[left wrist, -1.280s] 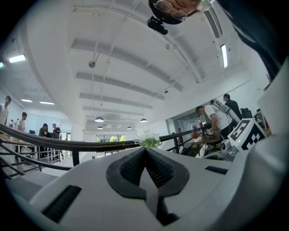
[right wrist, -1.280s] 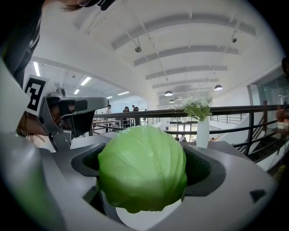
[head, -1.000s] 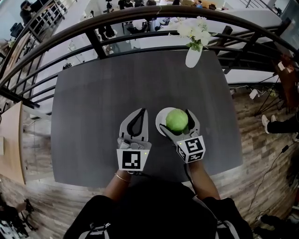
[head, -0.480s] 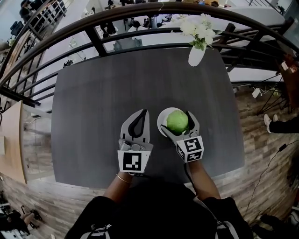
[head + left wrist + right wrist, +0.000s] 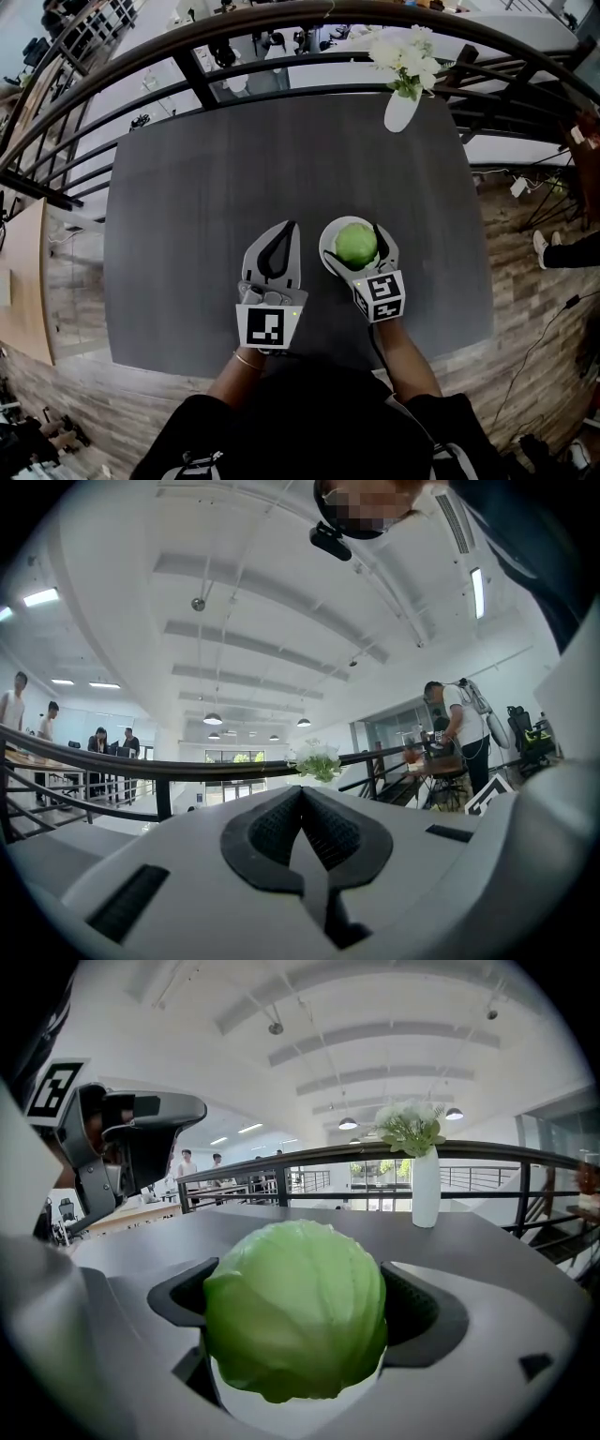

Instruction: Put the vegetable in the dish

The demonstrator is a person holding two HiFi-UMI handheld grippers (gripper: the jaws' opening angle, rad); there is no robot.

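Note:
A round green cabbage (image 5: pixel 356 244) sits between the jaws of my right gripper (image 5: pixel 354 236), directly over a small white dish (image 5: pixel 324 248) on the dark table (image 5: pixel 187 187). In the right gripper view the cabbage (image 5: pixel 295 1307) fills the gap of the right gripper (image 5: pixel 298 1283), both black pads press its sides, and the dish (image 5: pixel 281 1417) shows white just beneath it. Whether the cabbage rests on the dish I cannot tell. My left gripper (image 5: pixel 286 228) lies beside it on the left, shut and empty; its closed jaws (image 5: pixel 302 791) point toward the far railing.
A white vase with white flowers (image 5: pixel 401 105) stands at the table's far right edge, seen as the vase (image 5: pixel 426 1185) ahead of the right gripper. A dark metal railing (image 5: pixel 281 28) curves behind the table. Wooden floor surrounds the table.
Both grippers and the cabbage hold nearly the same place over the dish; only the head view has shifted slightly.

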